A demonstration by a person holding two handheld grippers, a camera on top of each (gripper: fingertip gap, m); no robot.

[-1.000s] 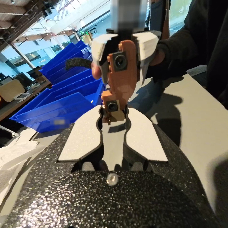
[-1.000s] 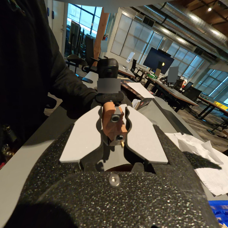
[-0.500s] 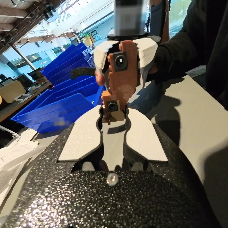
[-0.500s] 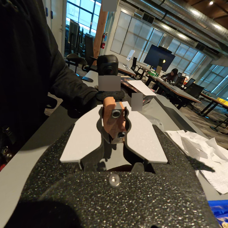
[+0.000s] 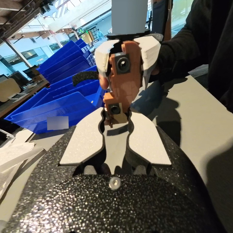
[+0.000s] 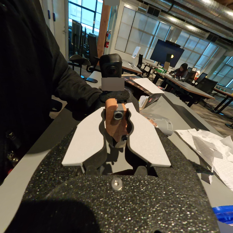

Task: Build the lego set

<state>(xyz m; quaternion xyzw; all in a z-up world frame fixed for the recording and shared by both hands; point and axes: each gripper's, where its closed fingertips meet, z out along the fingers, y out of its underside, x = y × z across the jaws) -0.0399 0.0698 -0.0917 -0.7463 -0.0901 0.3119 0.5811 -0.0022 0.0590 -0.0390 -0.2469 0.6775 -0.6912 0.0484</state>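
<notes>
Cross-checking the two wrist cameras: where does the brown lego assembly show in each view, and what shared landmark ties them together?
Left wrist view: the brown lego assembly stands upper centre, its lower end between the left gripper fingers, its top in the right gripper.
Right wrist view: centre, between the right gripper fingers.
Shared landmark: the crumpled white paper on the grey table.

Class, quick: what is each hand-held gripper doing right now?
Left hand-held gripper: closed on the lower end of the brown build.
Right hand-held gripper: closed on the same build's upper end.
</notes>
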